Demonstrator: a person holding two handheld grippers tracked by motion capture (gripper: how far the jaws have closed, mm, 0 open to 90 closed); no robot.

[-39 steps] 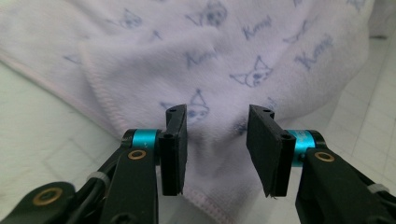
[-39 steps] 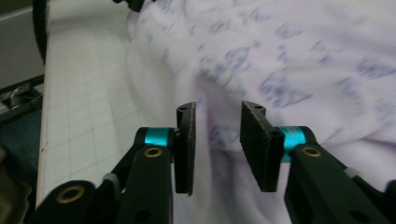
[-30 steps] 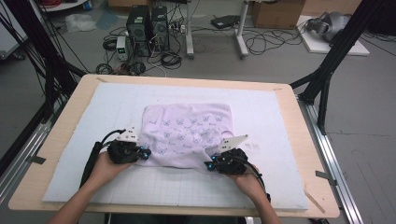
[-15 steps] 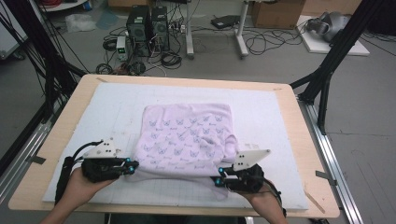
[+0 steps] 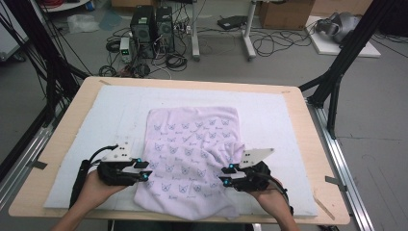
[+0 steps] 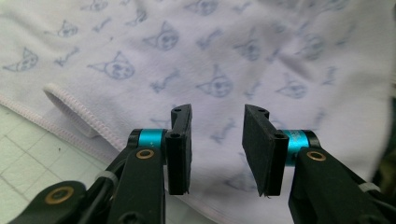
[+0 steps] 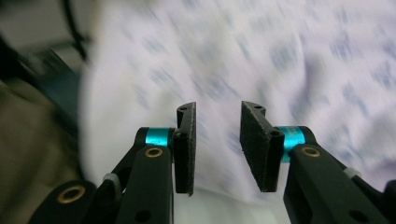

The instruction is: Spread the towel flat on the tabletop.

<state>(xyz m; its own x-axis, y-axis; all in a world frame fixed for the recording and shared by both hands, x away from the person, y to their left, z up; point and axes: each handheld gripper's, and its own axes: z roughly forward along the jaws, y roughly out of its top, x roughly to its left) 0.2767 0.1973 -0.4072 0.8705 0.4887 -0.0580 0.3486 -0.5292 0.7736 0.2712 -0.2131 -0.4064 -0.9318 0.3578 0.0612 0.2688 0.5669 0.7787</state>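
The pale towel (image 5: 192, 154) lies at the centre of the high view on the white mat (image 5: 279, 120), its long axis running from top to bottom of the frame (near hem over the mat's lower edge). Bare mat flanks it left and right. The left gripper (image 5: 143, 169) and right gripper (image 5: 226, 175) sit at its lower side edges, jaws just opened, parted, nothing between them.

lilac cat-print cloth (image 5: 192, 154), spread flat, slightly rumpled

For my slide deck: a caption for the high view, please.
Left gripper and right gripper, jaws open, flank a cat-print cloth.
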